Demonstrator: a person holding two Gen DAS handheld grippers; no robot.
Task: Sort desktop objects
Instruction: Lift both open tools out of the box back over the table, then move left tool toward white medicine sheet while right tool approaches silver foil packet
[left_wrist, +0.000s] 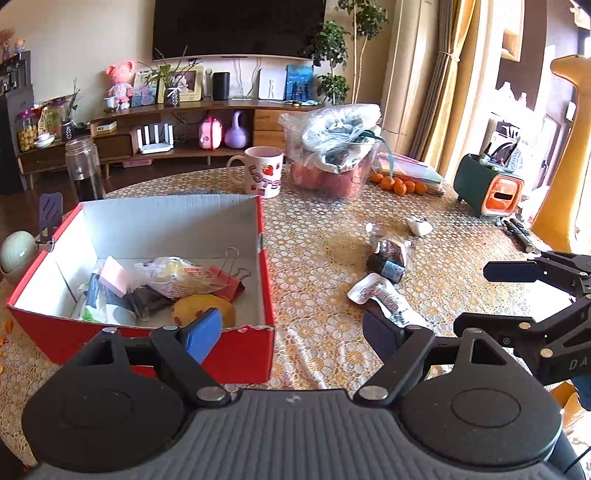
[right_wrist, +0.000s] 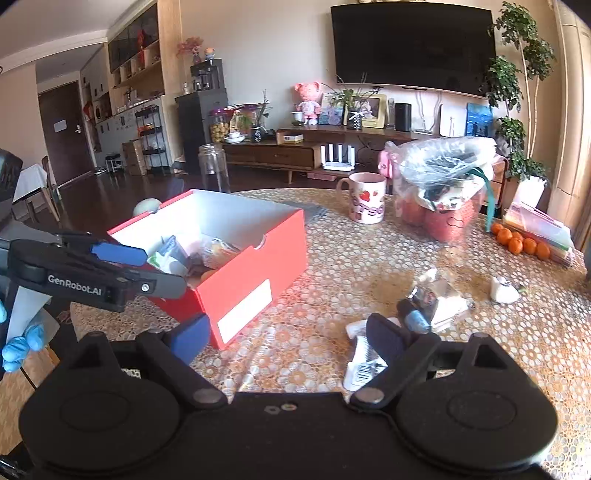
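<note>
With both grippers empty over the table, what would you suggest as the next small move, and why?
Probably ease the right gripper forward and down onto the white squeezed tube lying just ahead of its open fingers. It is the nearest loose item on the lace-covered table, while the red cardboard box to the left already holds the sorted things. The left gripper is also open and empty.
</note>
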